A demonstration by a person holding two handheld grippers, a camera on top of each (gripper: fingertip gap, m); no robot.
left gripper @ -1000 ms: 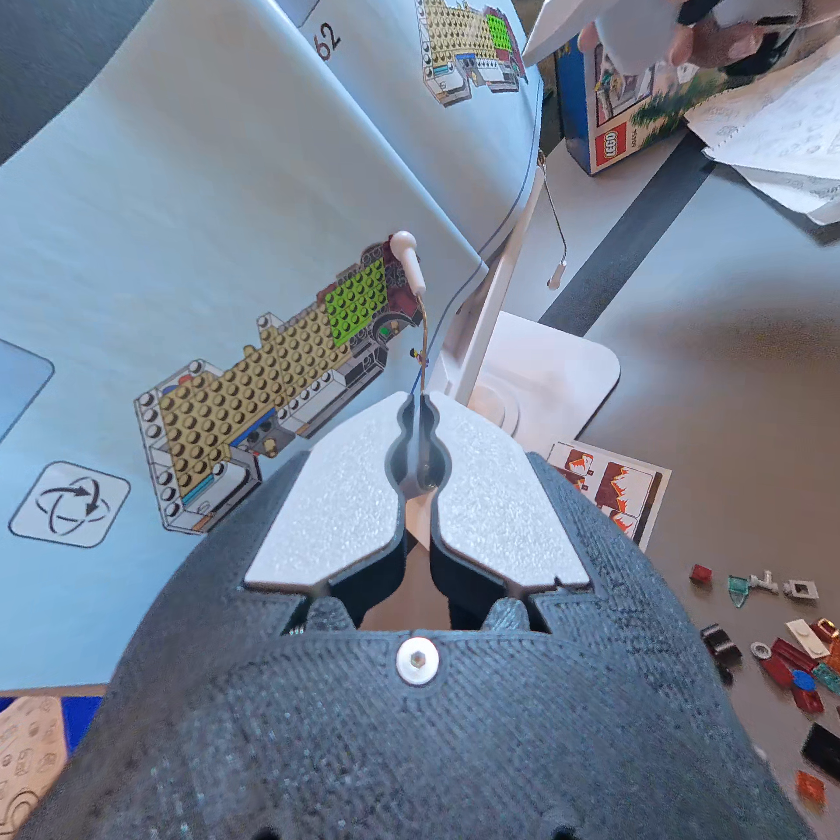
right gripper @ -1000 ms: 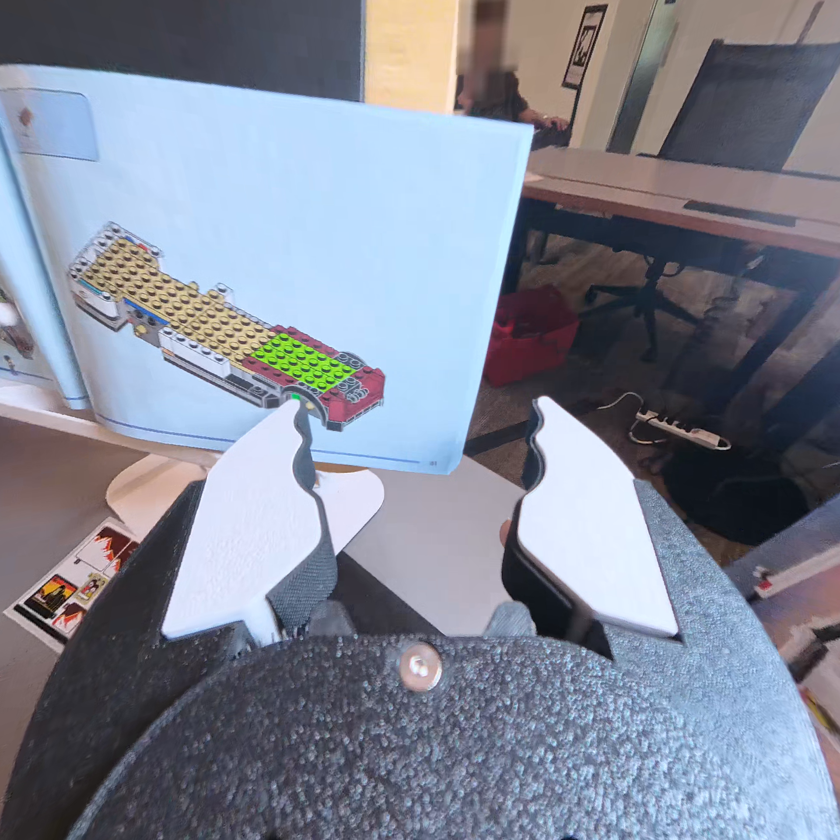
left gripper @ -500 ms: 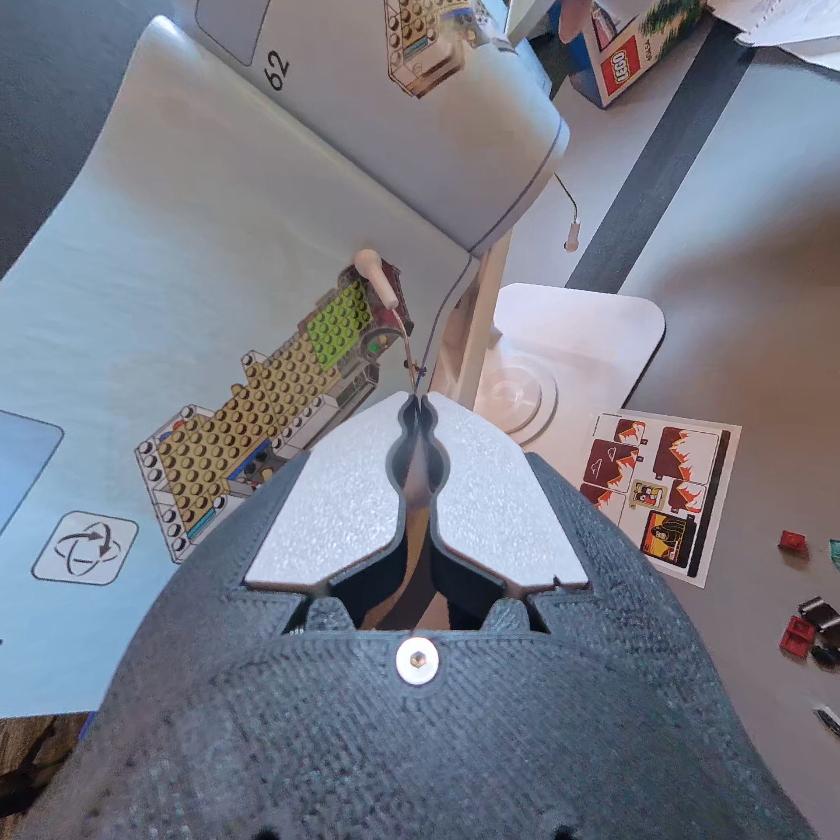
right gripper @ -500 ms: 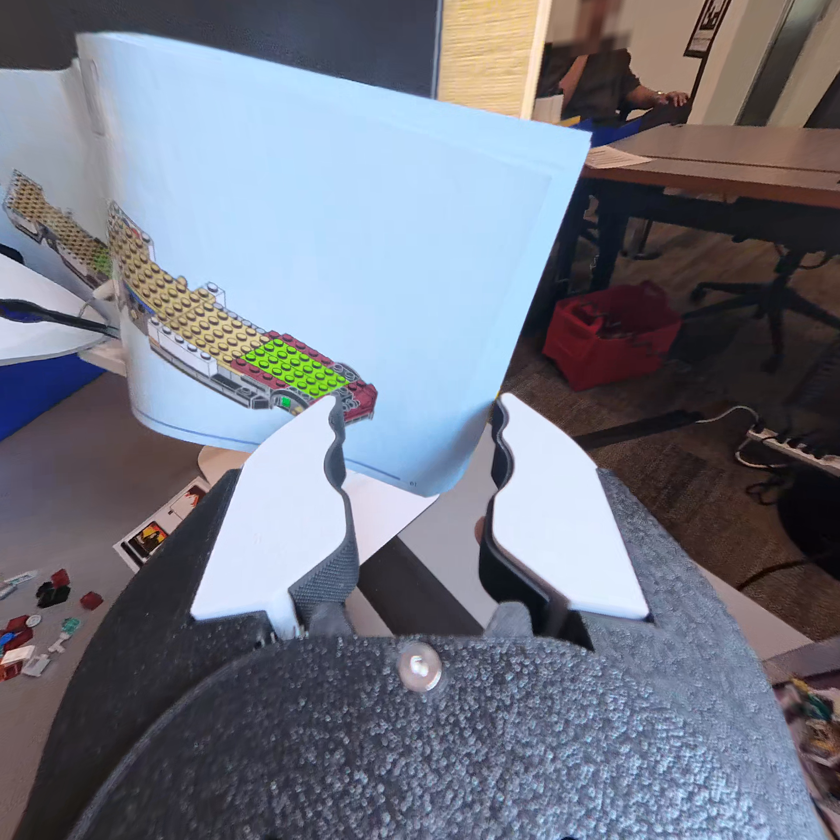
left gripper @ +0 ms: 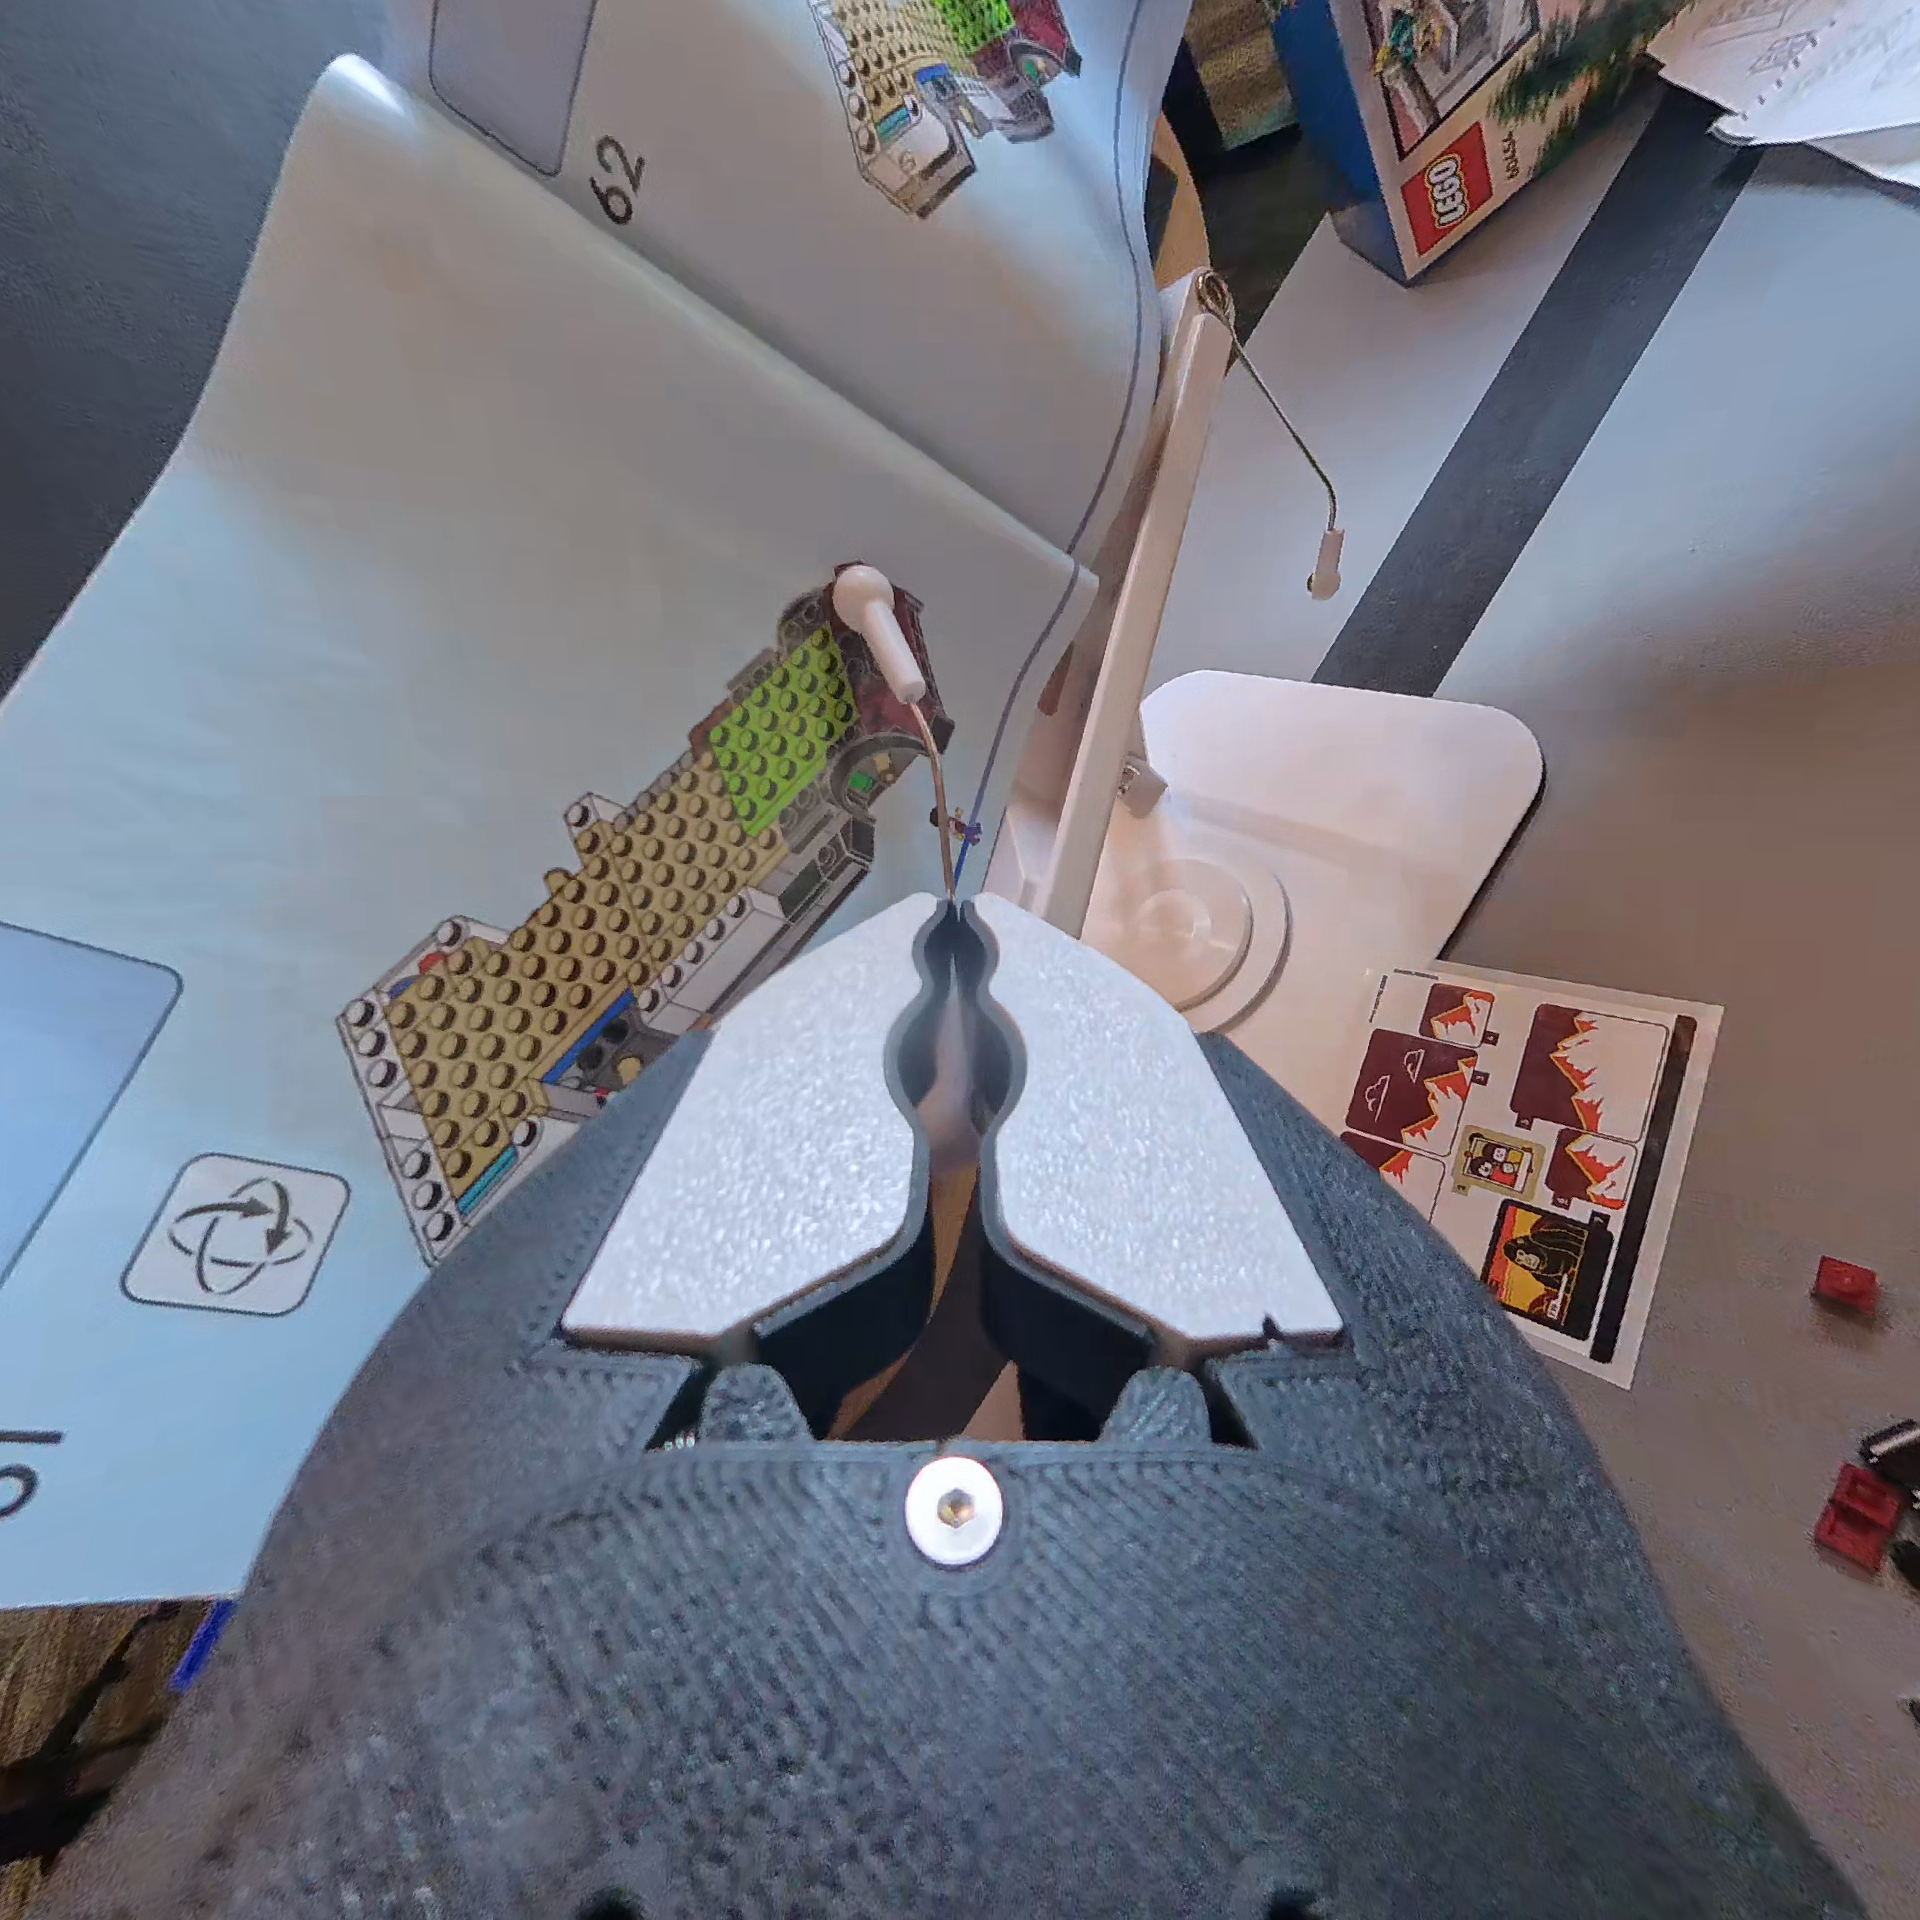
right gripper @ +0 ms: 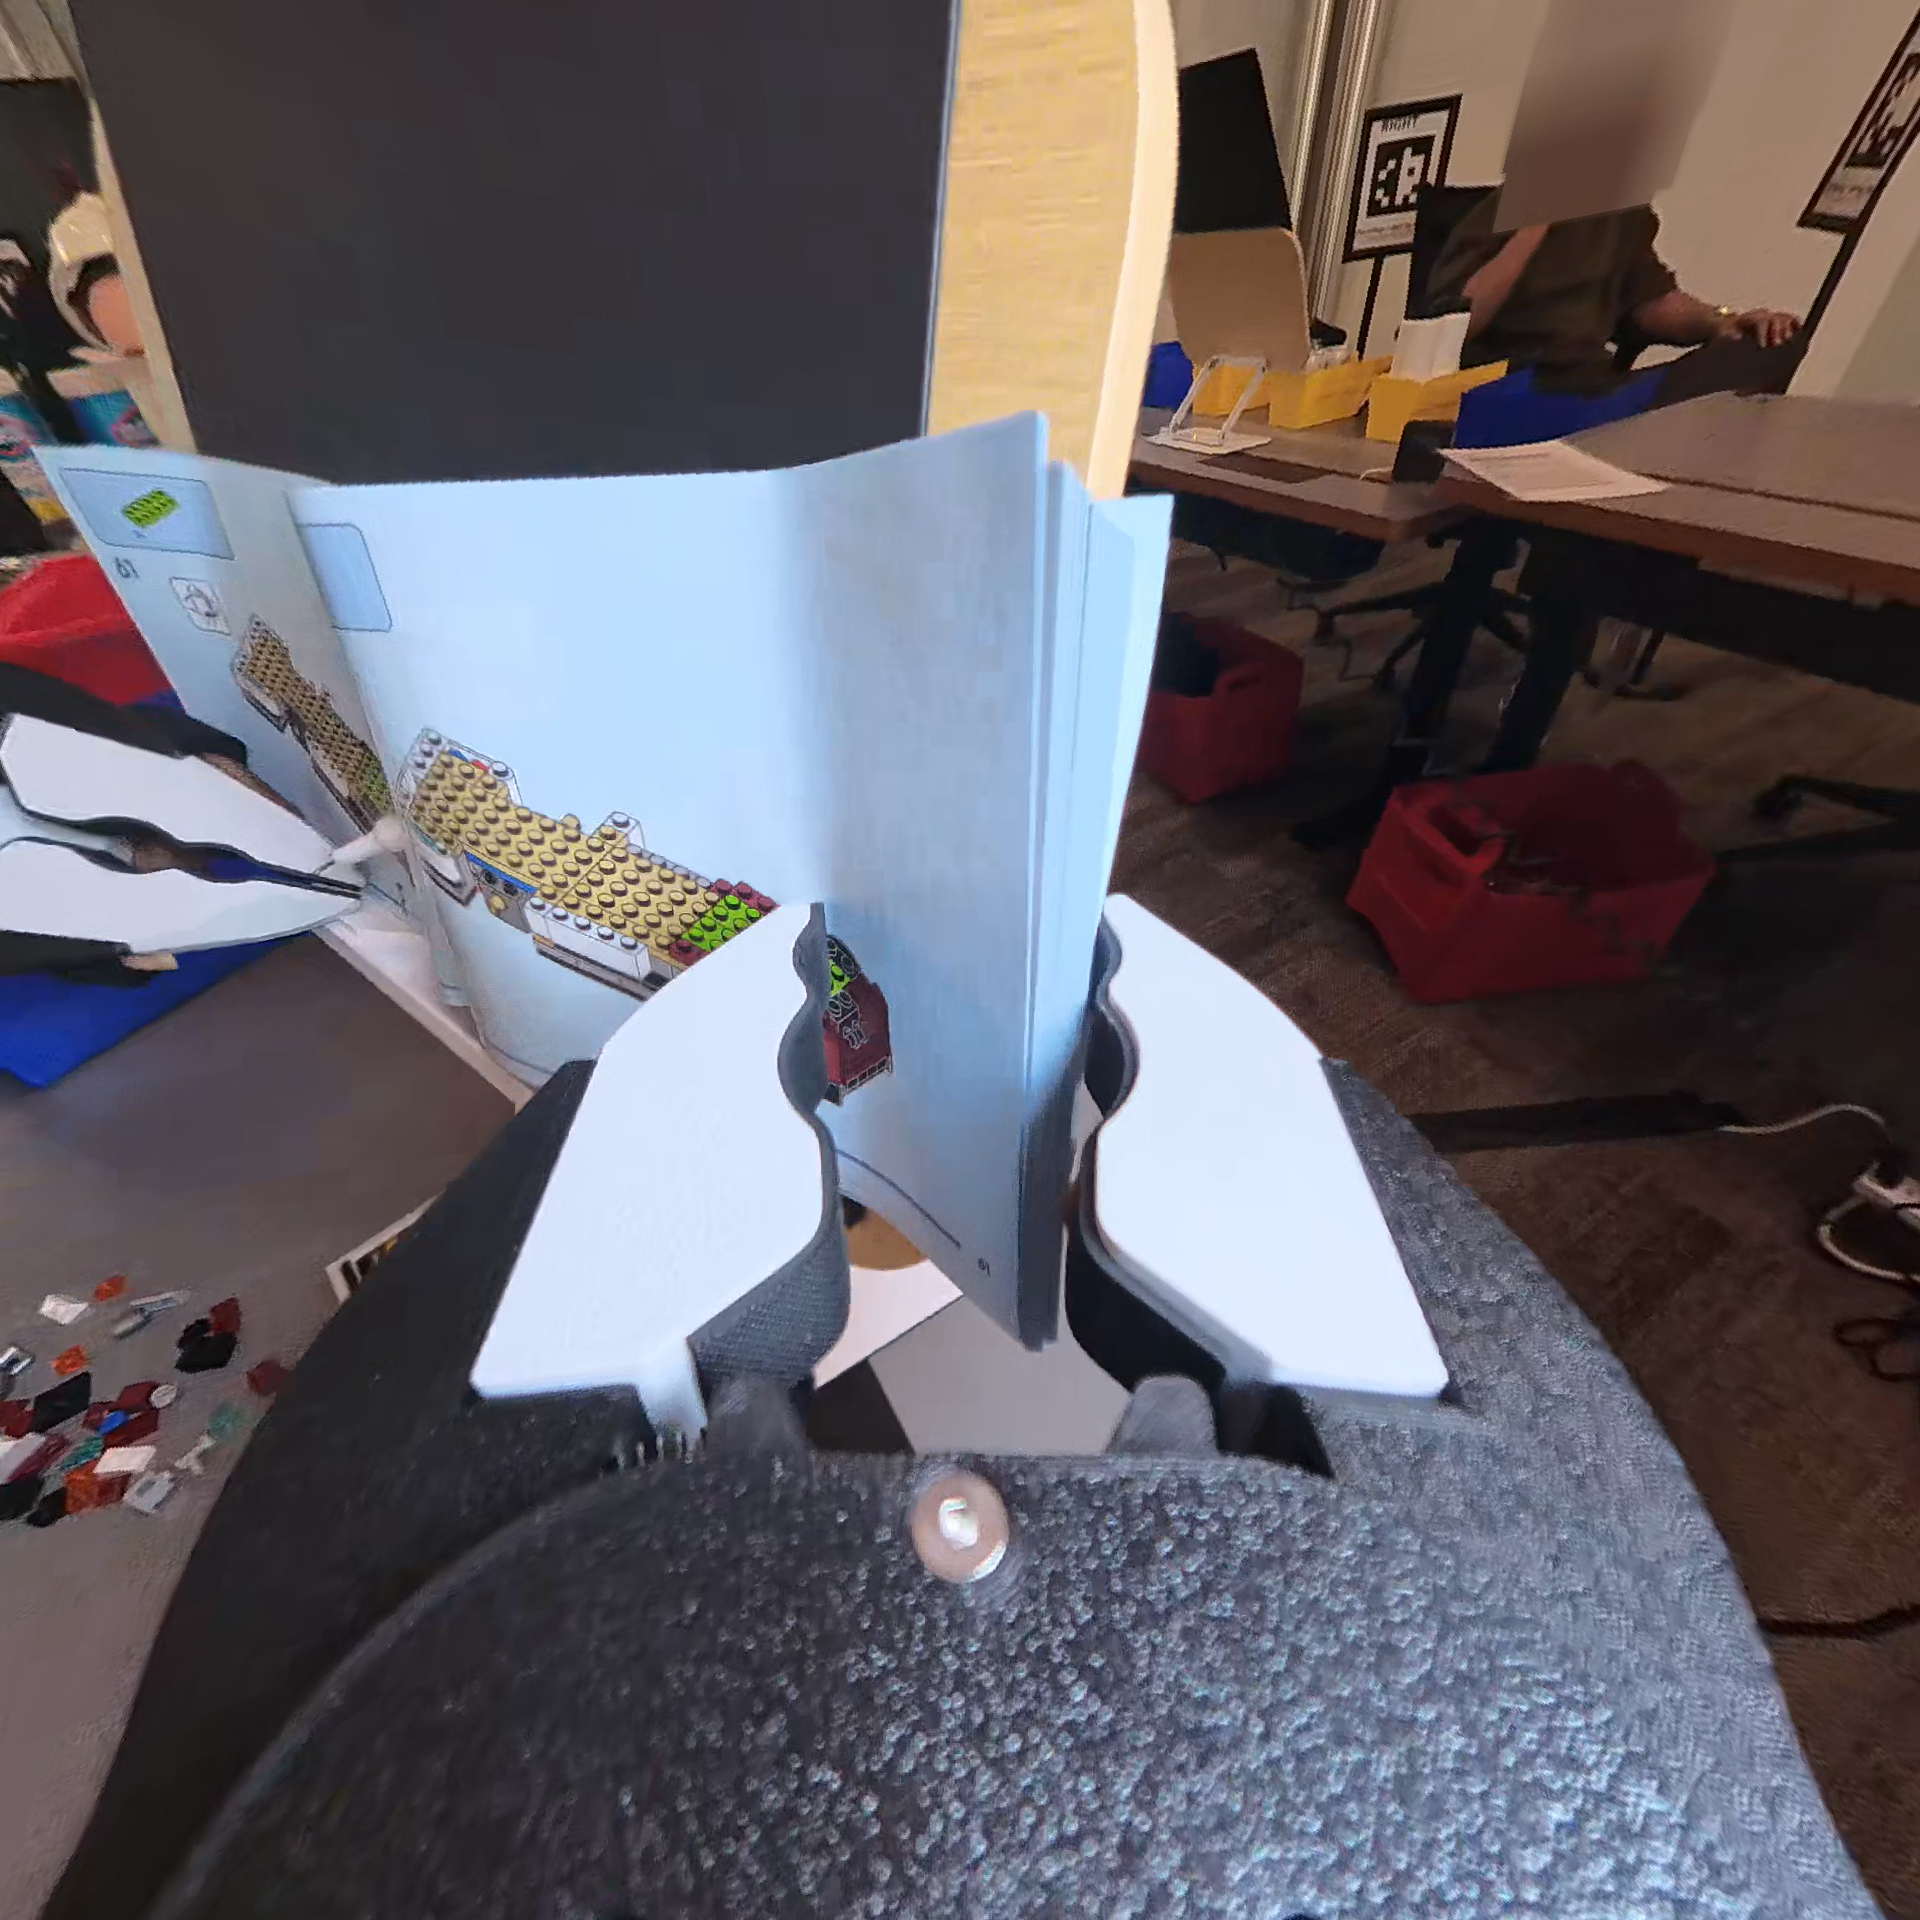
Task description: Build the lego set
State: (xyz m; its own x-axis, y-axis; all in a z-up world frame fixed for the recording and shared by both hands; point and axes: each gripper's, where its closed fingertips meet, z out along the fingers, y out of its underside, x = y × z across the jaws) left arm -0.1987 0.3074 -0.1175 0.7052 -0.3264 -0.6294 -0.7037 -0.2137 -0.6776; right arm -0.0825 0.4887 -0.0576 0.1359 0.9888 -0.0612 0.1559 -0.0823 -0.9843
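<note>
A light-blue building-instruction booklet (left gripper: 520,468) stands open on a white book stand (left gripper: 1351,810). My left gripper (left gripper: 951,909) is shut on the stand's thin wire page-holder arm (left gripper: 930,790). The arm's white tip (left gripper: 878,634) rests on the left page. The left gripper also shows at the left of the right wrist view (right gripper: 208,862). My right gripper (right gripper: 961,920) is open. A stack of the booklet's right-hand pages (right gripper: 935,779) stands between its fingers. The right finger (right gripper: 1226,1122) is at the page edges. The left finger (right gripper: 675,1122) is clear of the paper.
A second wire arm (left gripper: 1288,457) sticks out from the stand. A sticker sheet (left gripper: 1527,1153) lies on the grey table by loose small bricks (left gripper: 1849,1496), which also show in the right wrist view (right gripper: 104,1403). A toy box (left gripper: 1455,156) stands behind. Red bins (right gripper: 1527,883) sit on the floor. Some 25 cm of space lies between my two pairs of fingers.
My right gripper moved in over the booklet's right edge and its fingers narrowed around the pages, which have curled forward. My left gripper stayed shut on the wire arm.
</note>
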